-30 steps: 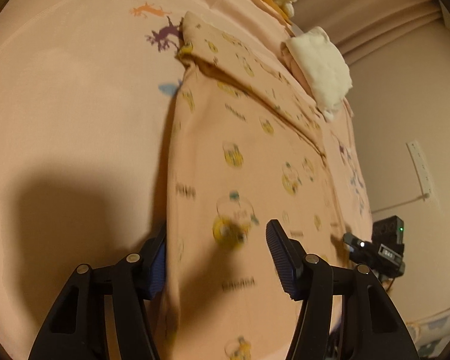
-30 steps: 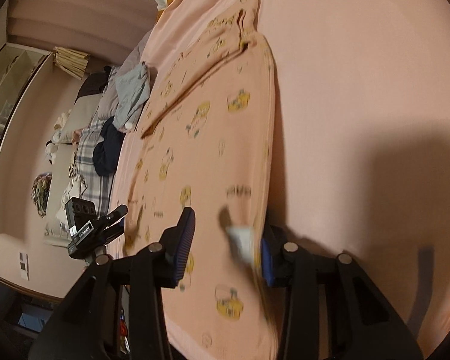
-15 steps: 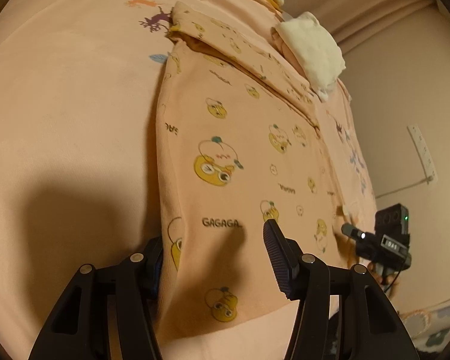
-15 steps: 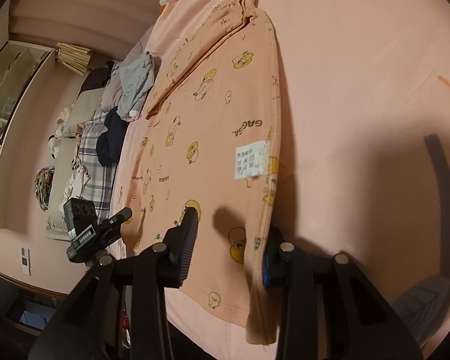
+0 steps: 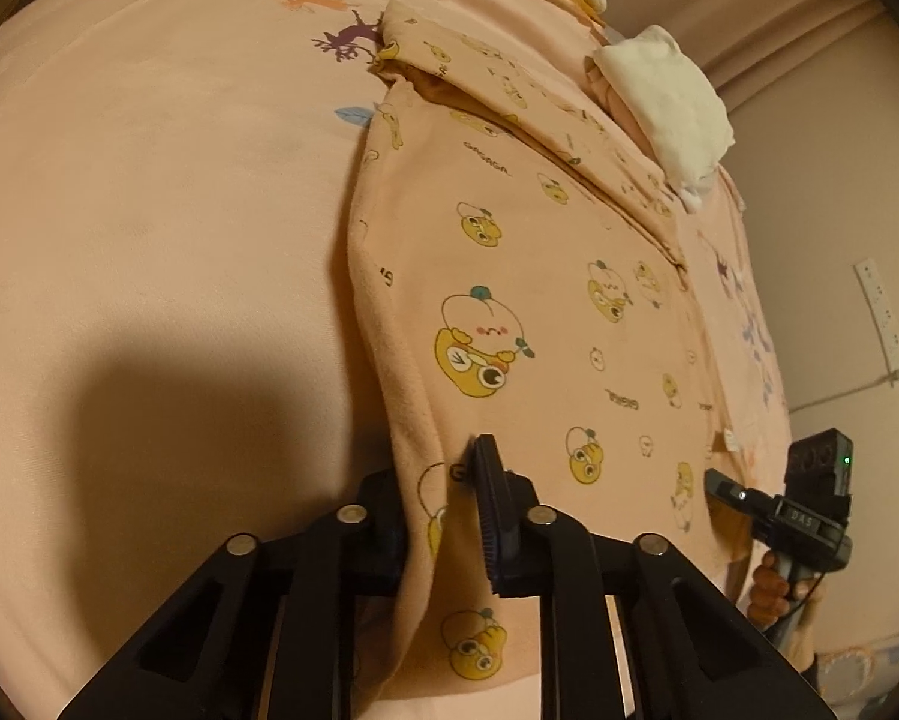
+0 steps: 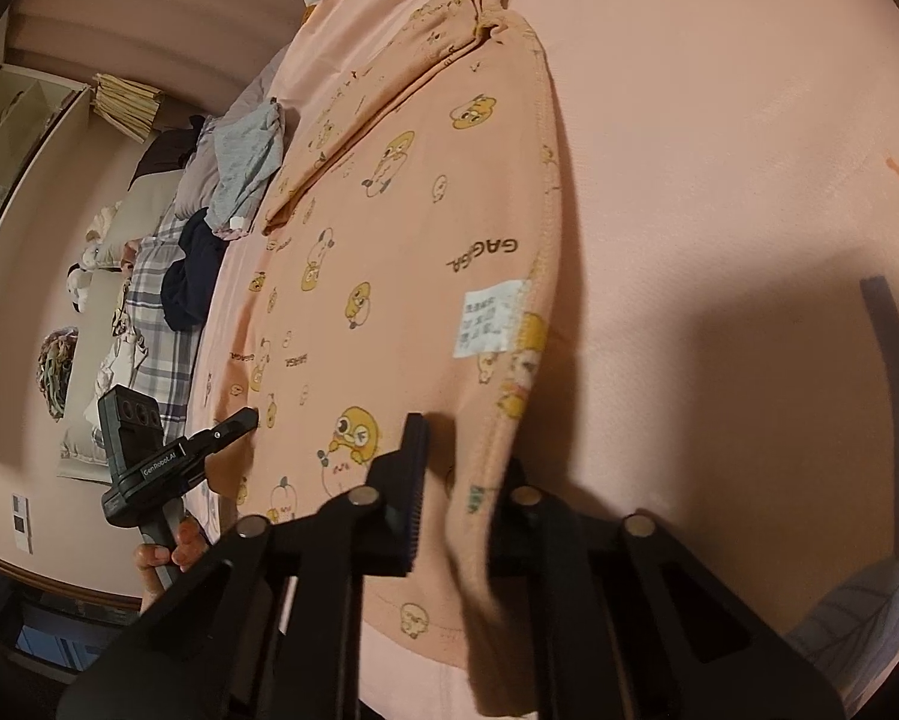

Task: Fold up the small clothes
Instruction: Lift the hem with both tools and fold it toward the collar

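The garment (image 5: 539, 312), judged soft, light and limp, is pinched at its near hem corners, the left gripper (image 5: 443, 516) closing on one and the right gripper (image 6: 467, 498) clamped on the other.

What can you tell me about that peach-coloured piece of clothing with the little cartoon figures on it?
The garment is soft, fleecy-looking peach fabric printed with yellow cartoon figures and the word GAGAGA. It lies mostly flat on the pink bedsheet, a sleeve folded across its far end, and a white care label shows near one side seam. Its near hem is bunched and pinched at both corners: the left tongs are closing on one side edge, and the right tongs are shut on the other.
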Demonstrator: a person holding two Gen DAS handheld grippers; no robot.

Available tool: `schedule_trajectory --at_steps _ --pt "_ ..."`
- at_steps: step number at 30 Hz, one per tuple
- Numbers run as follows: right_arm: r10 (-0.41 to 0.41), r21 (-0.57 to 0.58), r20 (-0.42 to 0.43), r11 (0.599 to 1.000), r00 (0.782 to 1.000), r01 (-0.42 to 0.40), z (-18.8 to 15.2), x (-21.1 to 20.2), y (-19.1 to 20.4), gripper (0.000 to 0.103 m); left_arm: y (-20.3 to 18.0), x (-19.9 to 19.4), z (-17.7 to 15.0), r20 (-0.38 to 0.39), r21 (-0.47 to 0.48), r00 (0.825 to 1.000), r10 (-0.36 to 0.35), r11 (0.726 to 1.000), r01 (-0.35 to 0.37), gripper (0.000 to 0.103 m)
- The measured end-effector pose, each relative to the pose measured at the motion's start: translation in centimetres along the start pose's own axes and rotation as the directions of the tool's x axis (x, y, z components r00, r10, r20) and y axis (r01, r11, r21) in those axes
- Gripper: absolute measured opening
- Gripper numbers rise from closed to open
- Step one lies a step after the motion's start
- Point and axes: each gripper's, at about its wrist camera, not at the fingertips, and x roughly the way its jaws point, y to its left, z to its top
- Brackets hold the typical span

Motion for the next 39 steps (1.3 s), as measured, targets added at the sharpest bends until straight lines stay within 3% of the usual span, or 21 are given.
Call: schedule_trajectory --at_steps 5,9,17,24,30,39 --pt "-0.003 -0.011 0.023 1.000 1.000 0.003 -0.4 -0.3 0.1 0.002 0.7 -0.2 -0.1 0.010 -0.021 1.000 -0.008 1.000 0.008 0.006" --pt "-0.012 -0.028 0.042 1.000 0.999 0.013 -0.4 -0.7 0.8 0.005 0.7 -0.4 0.3 0.014 -0.032 0.999 -0.031 0.999 0.032 0.005" --pt "0.089 -0.018 0.123 0.996 0.988 -0.088 0.4 -3.2 1.2 0.004 0.4 -2.1 1.0 0.036 -0.025 0.993 -0.115 0.993 0.116 0.005" --pt "0.158 -0.079 0.156 0.986 0.975 -0.147 1.4 -3.6 2.9 0.004 -0.9 -3.3 2.4 0.080 -0.004 0.982 -0.170 0.985 0.171 0.004" --pt "0.173 -0.162 0.152 0.976 0.973 -0.148 1.9 -3.3 4.7 0.004 -1.2 -3.8 3.2 0.104 0.006 0.977 -0.185 0.983 0.185 0.004" --pt "0.155 -0.191 0.132 0.973 0.979 -0.129 2.1 -2.5 5.9 0.004 -1.0 -3.9 3.2 0.102 0.006 0.978 -0.181 0.983 0.181 0.004"
